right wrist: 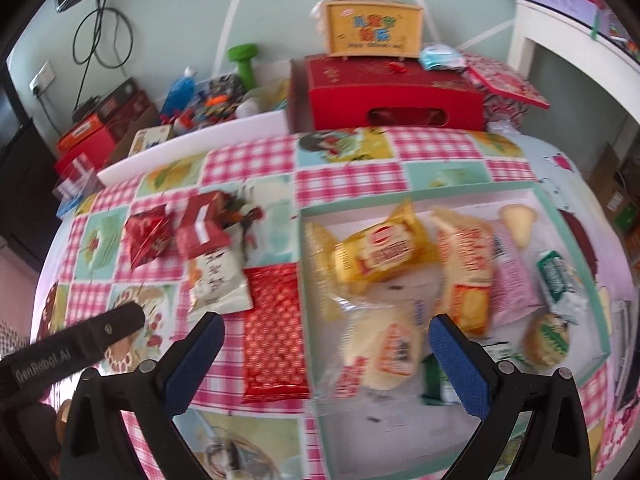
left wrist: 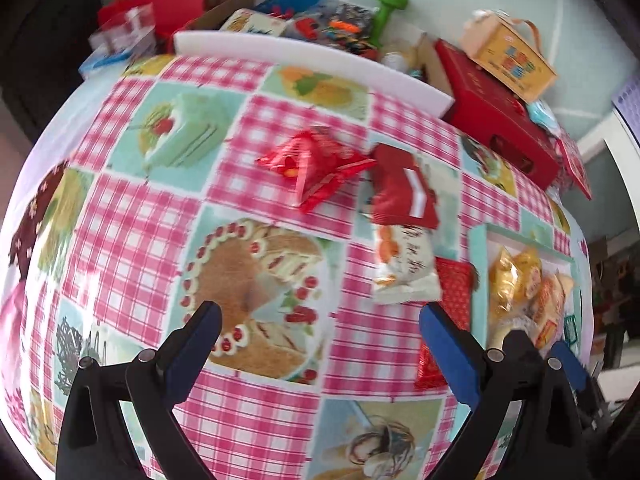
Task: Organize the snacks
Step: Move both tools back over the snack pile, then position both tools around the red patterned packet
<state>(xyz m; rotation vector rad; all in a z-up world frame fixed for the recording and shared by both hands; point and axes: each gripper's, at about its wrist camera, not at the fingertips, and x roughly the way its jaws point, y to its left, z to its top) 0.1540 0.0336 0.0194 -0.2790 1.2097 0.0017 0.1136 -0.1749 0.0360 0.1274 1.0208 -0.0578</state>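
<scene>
Loose snacks sit mid-frame on the checked surface (right wrist: 348, 184): shiny red packet (right wrist: 146, 236) leftmost, dark red packet with a white stripe (right wrist: 202, 232) just beside it, white packet (right wrist: 218, 280) touching that one's lower edge, patterned red foil packet (right wrist: 276, 328) lower right of the white one, its right edge against the tray. Tray (right wrist: 576, 248), teal-rimmed with a white floor, fills right-centre of the right wrist view; inside: yellow wrapped cake (right wrist: 376, 256) upper left, orange-white packet (right wrist: 468, 264) beside it, pink packet (right wrist: 514, 284) and green-white packet (right wrist: 558, 280) further right, clear-wrapped pastry (right wrist: 392, 348) at lower centre, round green-label item (right wrist: 548, 338) lower right. Motion blur, so labels unreadable; tray count probably incomplete. Right gripper (right wrist: 326, 342) wide open, nothing between the jaws, hanging over the tray's left rim and the foil packet. Left gripper (left wrist: 320, 328) also wide open and empty, over the cake-print patch of cloth, left of the white packet; its black arm shows at lower left of the right wrist view. Upper frame, behind a white foam board (right wrist: 192, 148): red gift box (right wrist: 396, 92) with a yellow handled box (right wrist: 374, 30) on top, green dumbbell (right wrist: 244, 62) and assorted clutter to the left.
</scene>
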